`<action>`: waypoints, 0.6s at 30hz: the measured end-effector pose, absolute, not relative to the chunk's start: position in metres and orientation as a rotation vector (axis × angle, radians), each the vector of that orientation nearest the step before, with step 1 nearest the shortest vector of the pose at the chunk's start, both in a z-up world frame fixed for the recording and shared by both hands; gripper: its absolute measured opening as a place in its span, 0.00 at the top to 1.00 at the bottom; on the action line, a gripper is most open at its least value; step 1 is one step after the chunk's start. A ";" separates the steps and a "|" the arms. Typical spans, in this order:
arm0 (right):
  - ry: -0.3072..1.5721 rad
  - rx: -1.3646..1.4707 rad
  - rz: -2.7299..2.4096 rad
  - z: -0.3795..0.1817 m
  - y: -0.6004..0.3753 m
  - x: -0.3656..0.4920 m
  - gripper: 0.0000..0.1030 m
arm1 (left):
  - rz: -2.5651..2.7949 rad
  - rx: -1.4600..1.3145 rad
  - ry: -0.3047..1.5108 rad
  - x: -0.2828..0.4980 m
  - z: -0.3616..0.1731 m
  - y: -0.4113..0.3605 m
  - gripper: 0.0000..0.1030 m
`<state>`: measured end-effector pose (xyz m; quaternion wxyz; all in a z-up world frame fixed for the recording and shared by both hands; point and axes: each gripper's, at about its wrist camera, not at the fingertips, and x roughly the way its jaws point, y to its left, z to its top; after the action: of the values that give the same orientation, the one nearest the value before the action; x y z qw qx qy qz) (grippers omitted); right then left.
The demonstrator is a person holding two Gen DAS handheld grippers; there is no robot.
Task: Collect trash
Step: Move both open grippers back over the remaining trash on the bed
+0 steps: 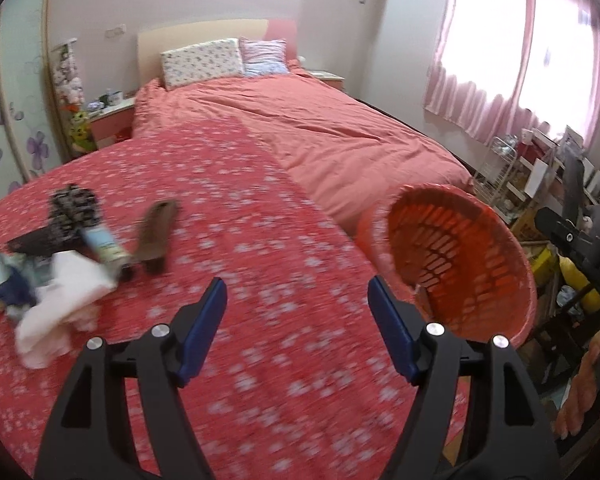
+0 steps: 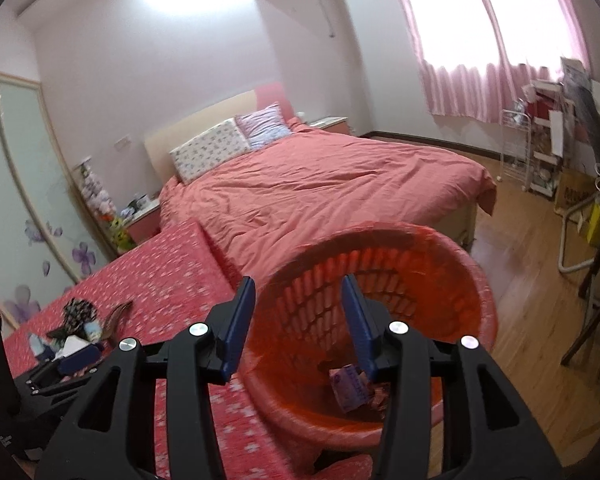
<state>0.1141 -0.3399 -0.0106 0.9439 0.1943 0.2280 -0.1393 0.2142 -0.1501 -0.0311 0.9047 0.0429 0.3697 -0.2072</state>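
Our right gripper gapes empty over the basket, wrappers inside, while our left gripper, open, empty, faces the litter.

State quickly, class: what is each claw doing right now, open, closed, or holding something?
Left claw: open, nothing between its fingers, over the floral cloth.
Right claw: open, holding nothing, over the orange basket.

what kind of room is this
A bedroom in a home, it seems: a made bed with two pillows against a headboard, a bedside table beside it, and pink curtains over a bright window.
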 end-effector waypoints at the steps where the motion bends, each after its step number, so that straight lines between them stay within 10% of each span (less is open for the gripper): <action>1: 0.469 0.385 -0.270 -0.009 -0.333 0.116 0.56 | -0.417 0.086 0.760 0.214 -0.029 -0.144 0.30; 18: 0.627 0.251 0.045 -0.009 -0.183 0.156 0.45 | -0.053 -0.037 0.684 0.188 -0.010 0.055 0.25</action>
<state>0.1558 -0.1831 -0.0091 0.9434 0.1229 0.3074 0.0222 0.1879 0.0545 -0.0103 0.9416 -0.0183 0.3353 -0.0262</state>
